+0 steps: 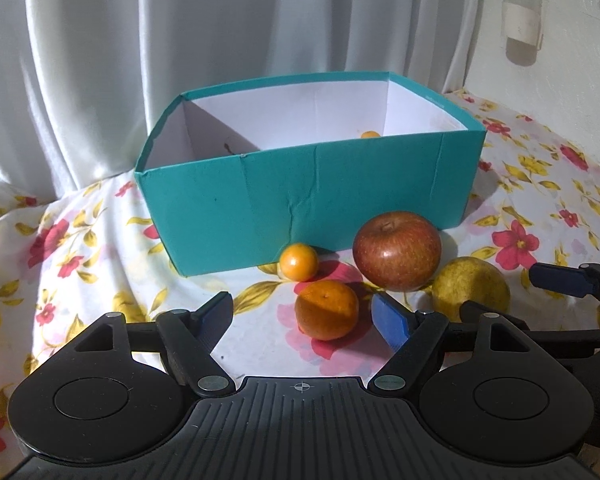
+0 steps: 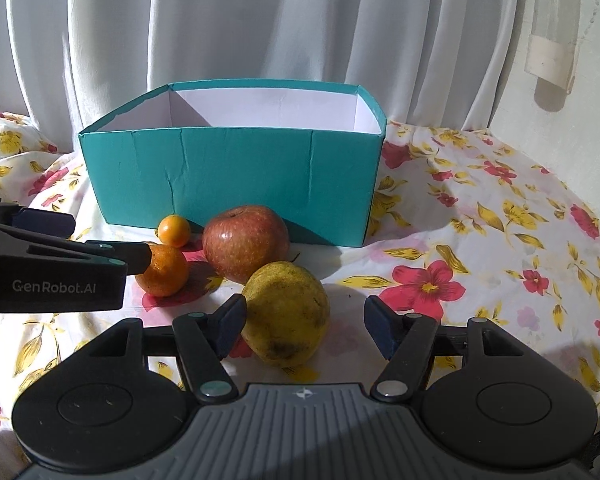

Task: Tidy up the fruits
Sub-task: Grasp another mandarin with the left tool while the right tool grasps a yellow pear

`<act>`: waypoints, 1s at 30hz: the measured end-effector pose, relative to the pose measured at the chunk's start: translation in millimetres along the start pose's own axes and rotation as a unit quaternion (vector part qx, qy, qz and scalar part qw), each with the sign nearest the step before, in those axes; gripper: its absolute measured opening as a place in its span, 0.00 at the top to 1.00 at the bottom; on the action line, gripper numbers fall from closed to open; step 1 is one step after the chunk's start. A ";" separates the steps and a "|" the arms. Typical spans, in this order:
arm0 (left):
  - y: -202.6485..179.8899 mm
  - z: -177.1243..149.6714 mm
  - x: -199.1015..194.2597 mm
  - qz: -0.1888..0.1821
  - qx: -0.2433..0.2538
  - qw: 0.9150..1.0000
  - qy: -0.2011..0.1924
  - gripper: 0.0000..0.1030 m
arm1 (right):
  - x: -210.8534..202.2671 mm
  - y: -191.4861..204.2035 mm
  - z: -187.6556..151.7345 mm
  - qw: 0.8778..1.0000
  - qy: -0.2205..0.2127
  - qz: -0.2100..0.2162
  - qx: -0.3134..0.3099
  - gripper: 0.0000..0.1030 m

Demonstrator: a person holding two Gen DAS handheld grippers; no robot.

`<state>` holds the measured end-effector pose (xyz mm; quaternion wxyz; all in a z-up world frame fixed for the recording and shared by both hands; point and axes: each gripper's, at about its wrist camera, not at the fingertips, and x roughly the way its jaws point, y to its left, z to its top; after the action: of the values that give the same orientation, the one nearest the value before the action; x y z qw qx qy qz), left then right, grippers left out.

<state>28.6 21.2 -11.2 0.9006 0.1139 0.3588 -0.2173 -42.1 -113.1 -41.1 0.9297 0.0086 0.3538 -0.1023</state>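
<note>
A teal box with a white inside stands on the flowered cloth; an orange fruit peeks from inside it. In front of it lie a small orange, a larger orange, a red apple and a yellow pear. My left gripper is open, its fingers on either side of the larger orange. My right gripper is open, with the pear between its fingers, close to the left one. The box, apple and both oranges also show there.
White curtains hang behind the box. The flowered cloth covers the surface to the right. A white tube hangs on the wall at the right. The left gripper's body reaches in from the left of the right wrist view.
</note>
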 end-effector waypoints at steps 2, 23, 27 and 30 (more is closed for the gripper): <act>0.2 -0.5 5.9 0.000 0.003 1.000 0.007 0.23 | 2.1 1.8 -0.8 1.000 -0.002 0.000 -0.004 0.35; -4.0 1.1 53.6 -0.027 0.015 0.998 0.052 0.36 | 36.5 3.8 -2.2 0.999 0.031 0.016 -0.011 0.40; -3.3 1.7 60.4 -0.037 0.010 0.997 0.063 0.45 | 40.2 4.1 -1.4 0.999 0.031 0.015 -0.012 0.40; -3.4 1.6 61.7 -0.039 0.011 0.997 0.059 0.48 | 43.6 3.7 -1.5 0.999 0.033 0.017 -0.011 0.41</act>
<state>68.0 -1.5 -53.2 0.8675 0.1225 0.4129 -0.2488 -10.5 -117.4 -71.2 0.9189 0.0081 0.3855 -0.0827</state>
